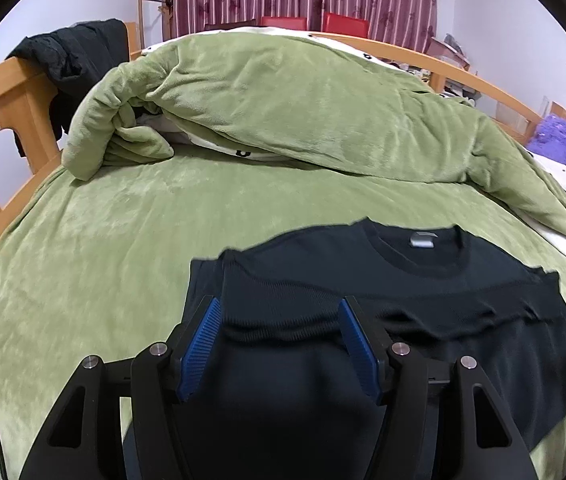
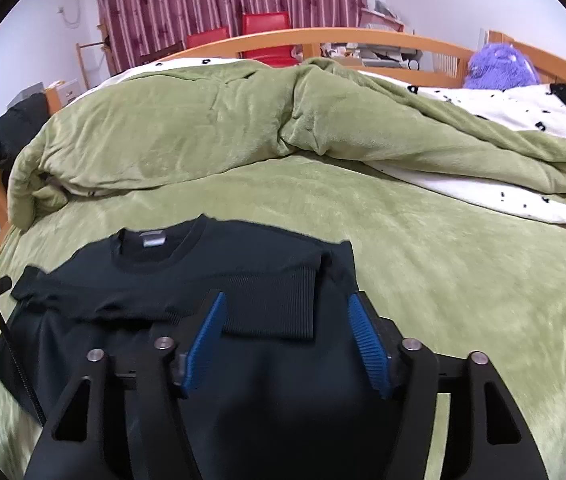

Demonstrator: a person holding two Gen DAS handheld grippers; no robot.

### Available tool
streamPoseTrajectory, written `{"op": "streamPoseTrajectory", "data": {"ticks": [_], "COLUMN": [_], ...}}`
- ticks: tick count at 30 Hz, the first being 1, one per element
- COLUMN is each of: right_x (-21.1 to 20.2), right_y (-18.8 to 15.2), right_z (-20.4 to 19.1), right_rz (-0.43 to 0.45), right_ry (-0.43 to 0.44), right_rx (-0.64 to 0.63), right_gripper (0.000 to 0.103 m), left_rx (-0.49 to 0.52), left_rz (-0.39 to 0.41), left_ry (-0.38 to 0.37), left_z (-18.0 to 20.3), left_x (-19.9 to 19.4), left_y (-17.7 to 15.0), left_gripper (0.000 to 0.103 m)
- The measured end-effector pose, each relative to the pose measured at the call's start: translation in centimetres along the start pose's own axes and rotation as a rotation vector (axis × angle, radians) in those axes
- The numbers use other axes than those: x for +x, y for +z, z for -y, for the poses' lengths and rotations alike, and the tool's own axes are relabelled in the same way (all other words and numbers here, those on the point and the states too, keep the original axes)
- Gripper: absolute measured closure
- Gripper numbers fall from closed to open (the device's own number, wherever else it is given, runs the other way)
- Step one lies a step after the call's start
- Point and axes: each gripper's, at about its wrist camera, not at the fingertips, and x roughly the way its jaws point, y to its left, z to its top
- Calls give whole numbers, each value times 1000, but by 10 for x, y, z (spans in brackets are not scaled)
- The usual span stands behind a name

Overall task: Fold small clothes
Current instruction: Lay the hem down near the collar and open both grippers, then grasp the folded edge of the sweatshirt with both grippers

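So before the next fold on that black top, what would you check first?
1. Left gripper open, pads off the cloth: ok.
2. Right gripper open: ok.
3. Black sweater lies flat on the green bedspread, collar away from the grippers: ok.
4. Ribbed hem already folded up toward the collar: ok.
5. Fold edge even: not ok, wavy on one side.
6. Bare bedspread around the sweater: ok.

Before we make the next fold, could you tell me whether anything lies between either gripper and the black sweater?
Nothing visible does: the left gripper and right gripper both hang open directly over the black sweater, with no other object between.
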Motion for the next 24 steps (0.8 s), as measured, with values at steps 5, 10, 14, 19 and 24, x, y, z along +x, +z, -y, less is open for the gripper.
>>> {"op": "streamPoseTrajectory", "data": {"ticks": [5,10,14,19,24], "right_x": [-35,-53,-58,-61,-64], "right_y": [-30,-66,-93,-109,-116], "right_z": [-9,-2,14,24,22], "right_rz": [25,4,-26,-46,-51], "right_ry": [-46,-45,-40,-43,-34], "right_rx": [-58,-50,-21,7,-9], "right_gripper": [24,24,24,24,24], "left_rx": [-13,-49,-56,-71,-73], "left_rz": [-1,-14,-24,-40,-22], "left_ry": [-13,-34,-31,-24,-21], "left_z": [0,-11,-23,-35,-43], "left_x": [-33,-51,-58,-59,-64], "left_y": [-33,-67,-96,-112,-120], "left_gripper": [44,44,44,44,44]}}
